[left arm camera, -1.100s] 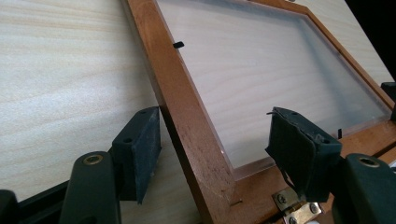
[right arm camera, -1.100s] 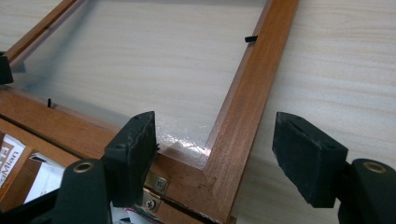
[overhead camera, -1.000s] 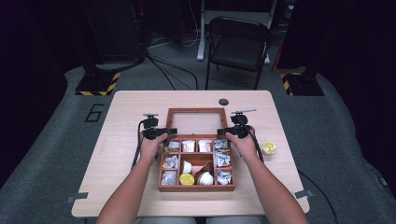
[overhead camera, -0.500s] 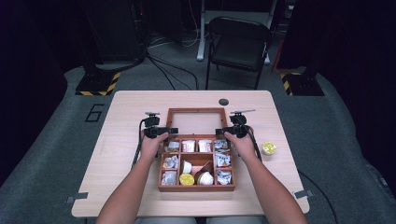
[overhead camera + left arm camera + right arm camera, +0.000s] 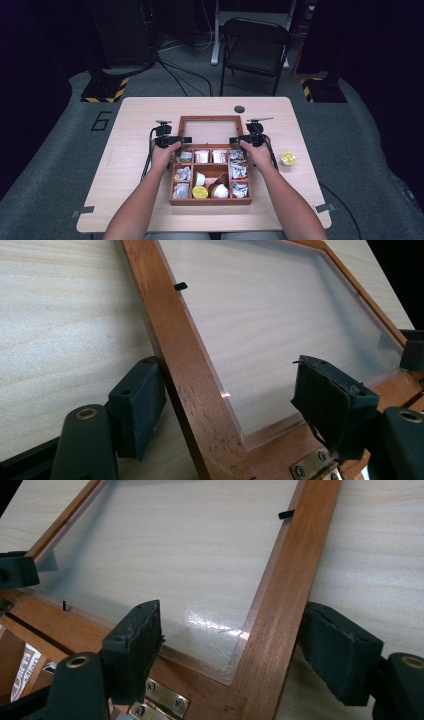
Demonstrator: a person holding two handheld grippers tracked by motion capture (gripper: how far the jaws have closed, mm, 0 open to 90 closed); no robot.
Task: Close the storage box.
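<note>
At frame centre, both grippers' jaws have just been opening around the lid [image 5: 208,131]. We see left gripper [image 5: 230,405] and right gripper [image 5: 240,647] fingers apart, straddling its side rails without pressing. Lid lies flat on the tabletop [image 5: 140,125], so the box [image 5: 210,201] looks fully opened.

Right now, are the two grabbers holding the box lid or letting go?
Left gripper: open, jaws just widening, either side of the lid frame.
Right gripper: open, jaws just widening, astride the frame's other side.

Each black tool, the left tool [image 5: 230,405] and the right tool [image 5: 240,650], has two blocky rubber-faced pads [image 5: 142,407] fixed with small recessed screws, brass-coloured rivets at the jaw arms, a grey plate on top and a trailing black cable, held by hands on bare, sleeveless forearms.
</note>
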